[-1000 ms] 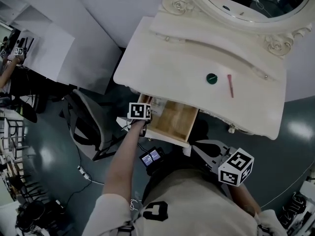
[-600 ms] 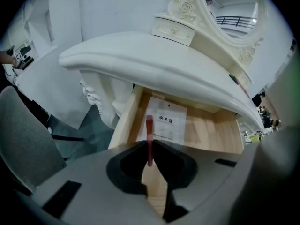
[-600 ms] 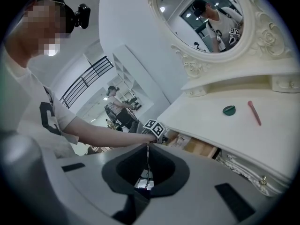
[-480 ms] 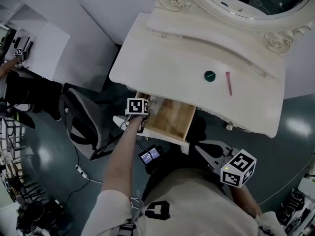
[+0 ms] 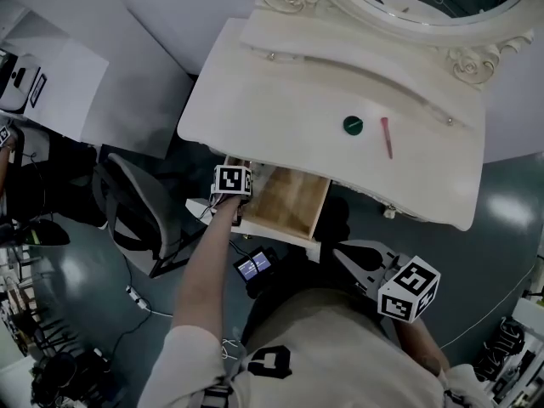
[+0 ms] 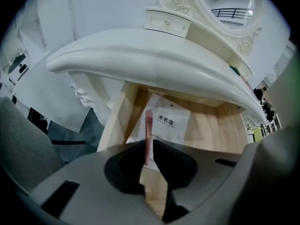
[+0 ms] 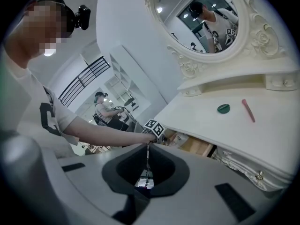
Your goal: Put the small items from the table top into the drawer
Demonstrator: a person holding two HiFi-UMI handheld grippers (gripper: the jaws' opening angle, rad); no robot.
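The white dressing-table worktop is the biggest thing here, with an oval carved-frame mirror rising from its back edge. A grey office chair stands on the floor off the worktop's left front corner. Under the front edge, toward the left corner, a wooden drawer is pulled out.

The left tool hangs steeply downward over the drawer's left end, clenched on a thin pink stick that stands upright between its jaws, its tip above the drawer's inside. The right tool is off the worktop, in front of the front edge and near the person's chest, its jaws pressed together with nothing between them.

A white printed sachet lies flat in the drawer, at its back left corner. On the right half of the worktop, between the back ledge and the front edge, lies a second pink stick, its length running roughly from back to front. Just left of it, not touching, sits a small round green cap.
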